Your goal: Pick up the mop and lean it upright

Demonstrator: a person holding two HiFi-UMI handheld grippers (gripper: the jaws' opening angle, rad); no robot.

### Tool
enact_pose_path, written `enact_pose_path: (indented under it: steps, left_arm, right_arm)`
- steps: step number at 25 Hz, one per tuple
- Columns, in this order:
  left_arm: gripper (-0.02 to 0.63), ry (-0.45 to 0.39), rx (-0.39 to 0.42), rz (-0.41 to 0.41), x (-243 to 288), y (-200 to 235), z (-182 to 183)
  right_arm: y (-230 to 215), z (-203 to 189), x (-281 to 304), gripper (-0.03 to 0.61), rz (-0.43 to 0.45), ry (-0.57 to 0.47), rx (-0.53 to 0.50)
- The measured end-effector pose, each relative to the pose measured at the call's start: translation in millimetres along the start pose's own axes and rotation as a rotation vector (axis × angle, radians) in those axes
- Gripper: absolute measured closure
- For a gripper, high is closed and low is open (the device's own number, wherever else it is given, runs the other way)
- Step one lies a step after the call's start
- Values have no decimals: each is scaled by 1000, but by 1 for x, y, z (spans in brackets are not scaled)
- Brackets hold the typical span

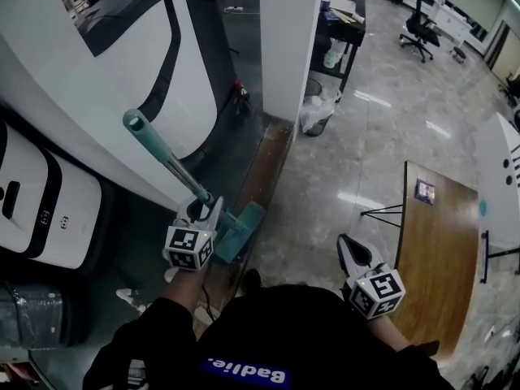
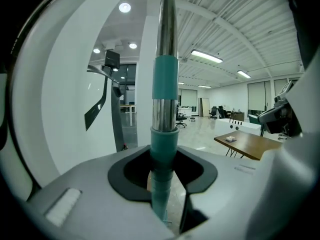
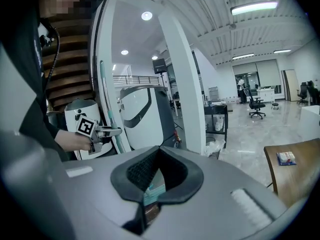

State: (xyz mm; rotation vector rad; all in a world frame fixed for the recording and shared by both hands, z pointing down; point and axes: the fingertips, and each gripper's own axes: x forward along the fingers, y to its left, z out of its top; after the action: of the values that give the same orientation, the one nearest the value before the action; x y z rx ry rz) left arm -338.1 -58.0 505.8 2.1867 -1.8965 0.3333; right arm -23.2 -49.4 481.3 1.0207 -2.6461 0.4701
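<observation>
The mop has a teal and silver pole [image 1: 166, 159] and a flat teal head [image 1: 242, 228] resting on the floor by the pillar's foot. The pole slants up and left, and its teal top lies against the big white machine [image 1: 97, 96]. My left gripper [image 1: 203, 210] is shut on the lower pole just above the head. In the left gripper view the pole [image 2: 165, 84] rises straight up out of the closed jaws of that gripper [image 2: 164, 176]. My right gripper [image 1: 351, 250] hangs apart at the right, shut and empty. In the right gripper view the mop pole [image 3: 106, 99] stands nearly upright.
A white pillar [image 1: 288, 39] stands just behind the mop head, with a bagged bin [image 1: 317, 114] and a black cart [image 1: 341, 31] beyond it. A wooden table [image 1: 435, 250] is at the right. Smaller white machines [image 1: 41, 210] line the left.
</observation>
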Motion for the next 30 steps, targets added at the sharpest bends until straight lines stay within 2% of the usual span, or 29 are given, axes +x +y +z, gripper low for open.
enact_pose_path:
  steps: [4, 11, 15, 22, 30]
  left_arm:
    - [472, -23, 38, -41, 7, -29, 25]
    - [472, -115, 43, -192, 14, -112, 79]
    - [472, -136, 66, -276, 17, -160, 102]
    - [472, -139, 82, -384, 24, -230, 108]
    - [472, -157, 131, -463, 15, -299, 126]
  right_arm:
    - [-10, -1, -13, 574, -9, -32, 25]
    - [-32, -2, -42, 574, -29, -60, 61]
    - [-49, -7, -61, 574, -49, -92, 78]
    - [-78, -19, -94, 574, -86, -134, 134]
    - [-98, -34, -128, 574, -98, -149, 168]
